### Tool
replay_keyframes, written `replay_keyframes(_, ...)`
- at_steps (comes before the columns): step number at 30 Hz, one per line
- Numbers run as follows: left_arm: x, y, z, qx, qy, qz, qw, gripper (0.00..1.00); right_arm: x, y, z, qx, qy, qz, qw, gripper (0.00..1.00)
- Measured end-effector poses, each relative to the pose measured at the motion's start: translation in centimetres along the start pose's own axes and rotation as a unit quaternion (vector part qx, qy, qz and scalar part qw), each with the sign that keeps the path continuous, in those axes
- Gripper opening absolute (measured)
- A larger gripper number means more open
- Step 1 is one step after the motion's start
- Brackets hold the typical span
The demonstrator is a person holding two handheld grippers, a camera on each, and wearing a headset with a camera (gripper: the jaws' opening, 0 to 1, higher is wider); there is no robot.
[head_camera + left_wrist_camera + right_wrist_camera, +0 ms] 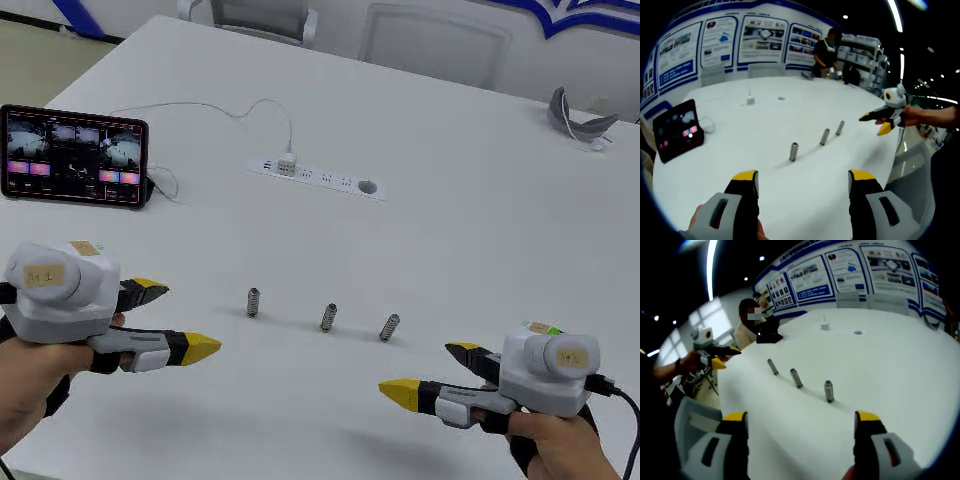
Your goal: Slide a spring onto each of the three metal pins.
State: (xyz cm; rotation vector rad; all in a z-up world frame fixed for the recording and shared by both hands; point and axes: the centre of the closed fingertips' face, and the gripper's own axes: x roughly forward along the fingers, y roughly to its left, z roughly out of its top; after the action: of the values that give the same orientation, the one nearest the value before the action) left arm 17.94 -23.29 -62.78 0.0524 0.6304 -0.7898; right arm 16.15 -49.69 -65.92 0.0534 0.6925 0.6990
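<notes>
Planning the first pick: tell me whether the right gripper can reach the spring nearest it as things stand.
Likely yes. The right gripper is open, and only bare table lies between its fingers and the rightmost spring in the head view.

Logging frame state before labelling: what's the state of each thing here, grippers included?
left gripper: open, empty.
right gripper: open, empty.
three springs: upright on the table, in a row, apart, untouched.
tablet: screen lit, propped up.
power strip: one white plug in it.
</notes>
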Motion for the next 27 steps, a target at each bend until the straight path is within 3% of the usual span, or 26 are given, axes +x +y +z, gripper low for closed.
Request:
replay_keyframes(5, -0.01, -0.26, 0.05, 0.003, 0.001, -0.007, 1.0000, 0.76, -0.03, -0.05, 0.03, 0.001, 0.001, -0.001, 1.0000, 0.90)
replay_keyframes(14, -0.02, -0.53, 0.03, 0.005, 0.007, -0.023, 0.9997, 0.68, -0.10, -0.22, 0.04, 0.001, 0.002, -0.004, 1.0000, 0.91)
replay_keyframes(27, -0.24, 0.04, 0.02, 0.003, 0.010, -0.020, 0.9998, 0.65, -0.07, -0.31, 0.19, -0.001, 0.000, -0.004, 1.0000, 0.92)
